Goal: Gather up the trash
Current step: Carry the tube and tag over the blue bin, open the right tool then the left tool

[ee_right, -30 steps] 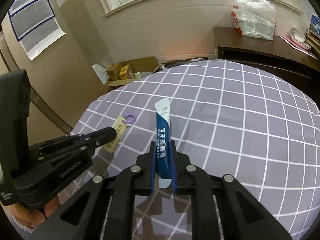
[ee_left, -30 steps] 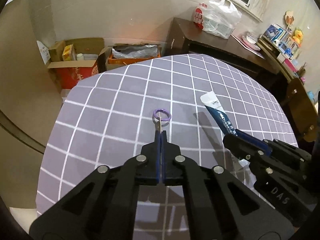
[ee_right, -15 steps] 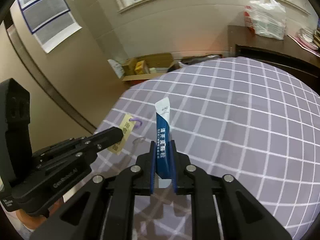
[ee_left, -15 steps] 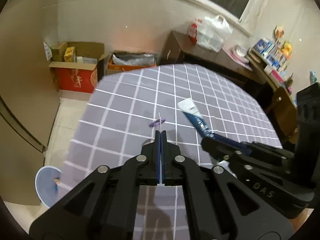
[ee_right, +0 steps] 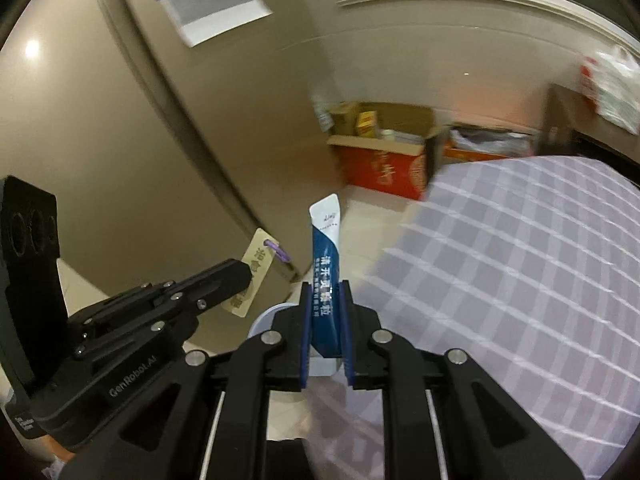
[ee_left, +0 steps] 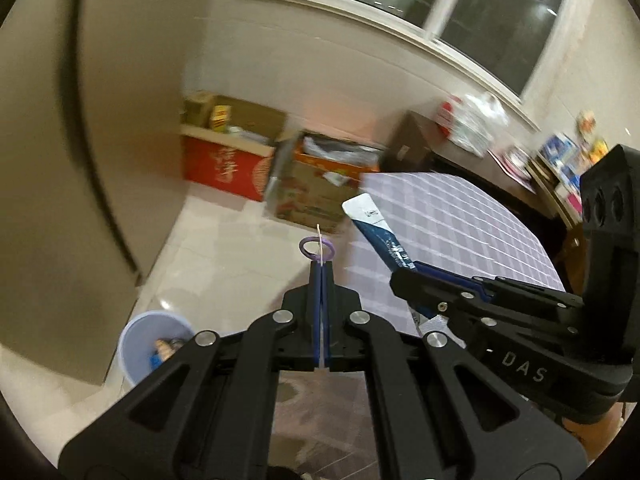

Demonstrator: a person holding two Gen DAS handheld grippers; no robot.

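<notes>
- The left gripper [ee_left: 321,276] had its fingers pressed together on a thin beige tag [ee_left: 319,236], seen edge-on, with a purple ring [ee_left: 316,249] through its far end
- From the right wrist view the same tag [ee_right: 256,268] showed its flat printed face, poking out of the left gripper [ee_right: 240,276] in mid-air above the floor
- The right gripper [ee_right: 325,312] pinched a blue-and-white sachet [ee_right: 326,252] by its lower end, the white tip pointing up and away
- In the left wrist view the sachet [ee_left: 376,232] slanted up to the left from the right gripper [ee_left: 404,276], just right of the tag
- Both grippers were held side by side, near each other but apart, off the left edge of the table [ee_left: 460,220] with its purple checked cloth
- A pale blue bin [ee_left: 152,344] stood on the tiled floor [ee_left: 224,256] below and left of the left gripper, with some scraps inside; its rim [ee_right: 272,316] also showed just behind the right gripper's fingers
- Far across the floor, open cardboard boxes [ee_left: 232,156] sat against the wall, one red
- A white plastic bag [ee_left: 476,124] lay on a dark cabinet [ee_left: 412,140] under the window, at far right
- Background detail was blurred
</notes>
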